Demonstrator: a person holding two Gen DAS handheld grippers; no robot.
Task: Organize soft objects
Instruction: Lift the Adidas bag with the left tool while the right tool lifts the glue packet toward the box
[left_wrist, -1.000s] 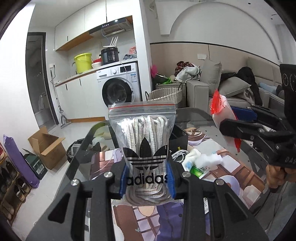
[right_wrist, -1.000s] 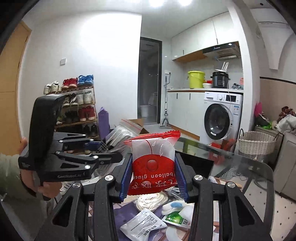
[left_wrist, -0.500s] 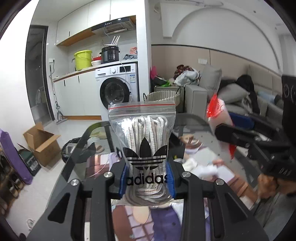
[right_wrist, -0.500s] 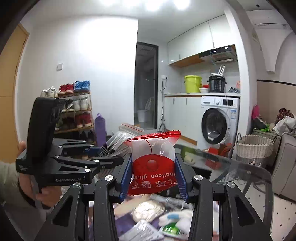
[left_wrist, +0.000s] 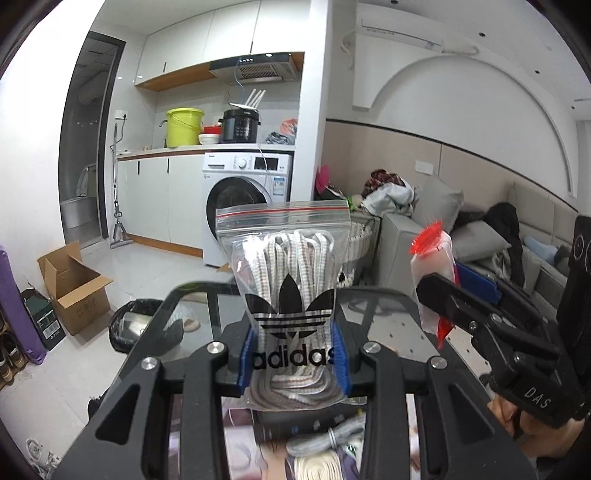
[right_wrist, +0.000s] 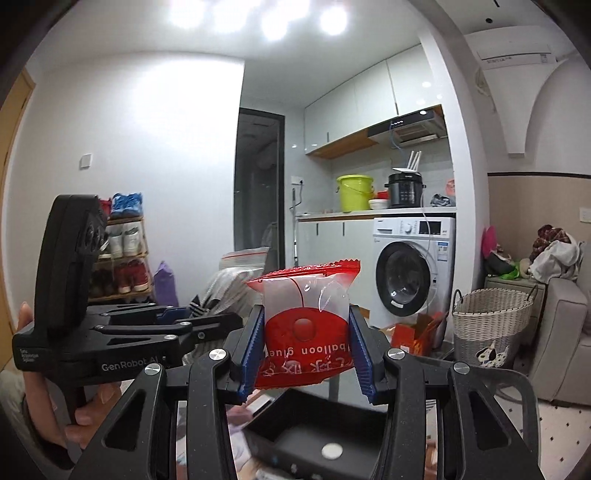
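My left gripper (left_wrist: 293, 358) is shut on a clear zip bag of white shoelaces (left_wrist: 288, 273) with a black adidas logo, held upright in the air above the glass table (left_wrist: 391, 306). My right gripper (right_wrist: 306, 354) is shut on a red and clear balloon glue packet (right_wrist: 304, 295), also held upright above the table. In the left wrist view the right gripper (left_wrist: 480, 317) and its packet (left_wrist: 434, 258) are at the right. In the right wrist view the left gripper (right_wrist: 155, 328) is at the left with the lace bag (right_wrist: 236, 273) behind it.
An open black box (right_wrist: 314, 432) lies on the table below the right gripper. Coiled cords (left_wrist: 325, 439) and small packets lie on the table below the left gripper. A wicker basket (right_wrist: 491, 321), washing machine (right_wrist: 410, 266), sofa (left_wrist: 480, 240) and cardboard box (left_wrist: 74, 284) stand around.
Both grippers have risen and tilted upward with their bags still held. The table items have dropped toward the bottom of both views and the black box has come into the right view.
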